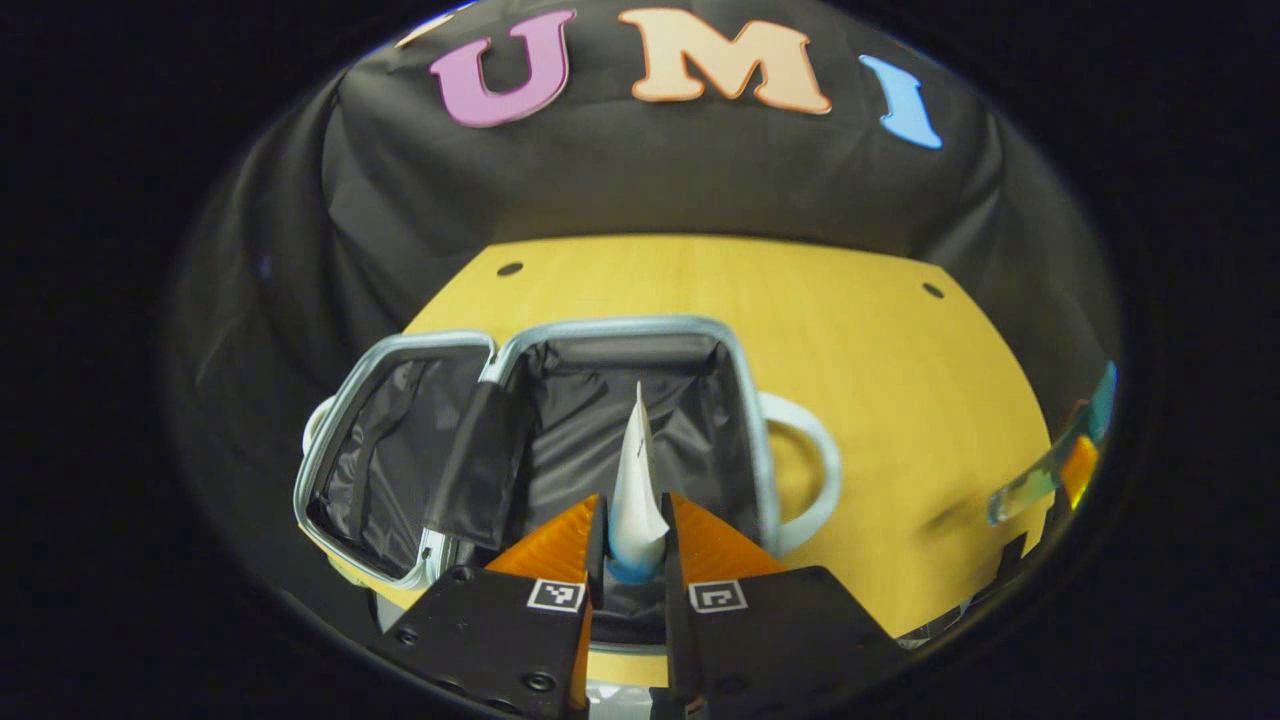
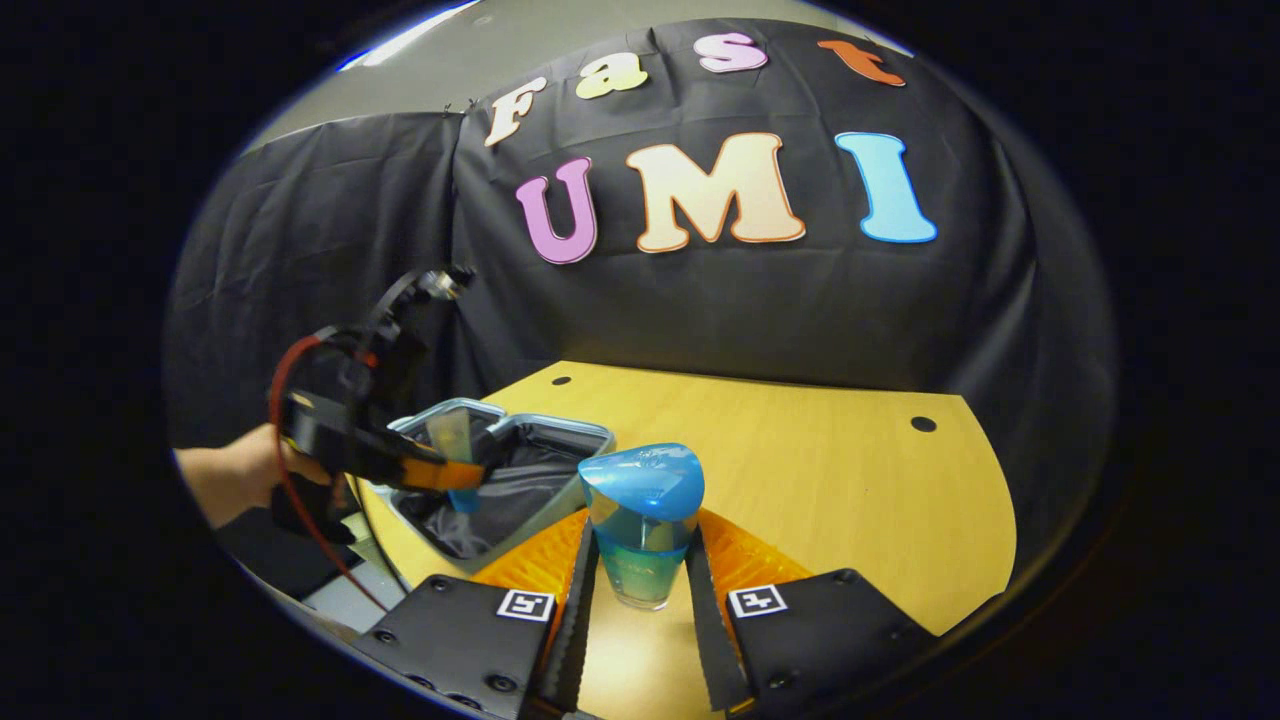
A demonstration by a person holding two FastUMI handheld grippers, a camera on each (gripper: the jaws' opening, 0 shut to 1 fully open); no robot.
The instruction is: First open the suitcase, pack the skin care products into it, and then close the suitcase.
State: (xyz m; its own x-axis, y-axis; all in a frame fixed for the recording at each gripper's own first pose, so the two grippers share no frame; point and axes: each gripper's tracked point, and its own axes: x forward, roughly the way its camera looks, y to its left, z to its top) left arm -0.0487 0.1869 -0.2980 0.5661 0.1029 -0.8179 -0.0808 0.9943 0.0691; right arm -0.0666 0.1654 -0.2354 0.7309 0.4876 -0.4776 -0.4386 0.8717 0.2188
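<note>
The yellow wooden bench (image 1: 880, 400) is the biggest thing here, with the booth's black cloth wall rising straight behind its far edge. Most of its right half lies bare – wide open room from the suitcase across to the right rim.

The suitcase (image 1: 620, 330) lies open on the bench's left part, light-blue rim up, black lining showing in both halves. Its lid half hangs out over the left edge of the bench, and a pale handle loop (image 1: 810, 470) sticks out on the right side.

In the right gripper view the left tongs (image 2: 470, 475) reach in from the left, held by a hand (image 2: 235, 480), poised over the open suitcase (image 2: 560, 430). They are closed on a white tube (image 1: 638, 480), blue cap down between the fingers, tip pointing up over the suitcase's main compartment.

The right tongs (image 2: 640, 580) grip a bottle (image 2: 640, 520) – blue cap, clear blue-green body – standing upright over the bench (image 2: 850, 480), just right of the suitcase's near corner.
</note>
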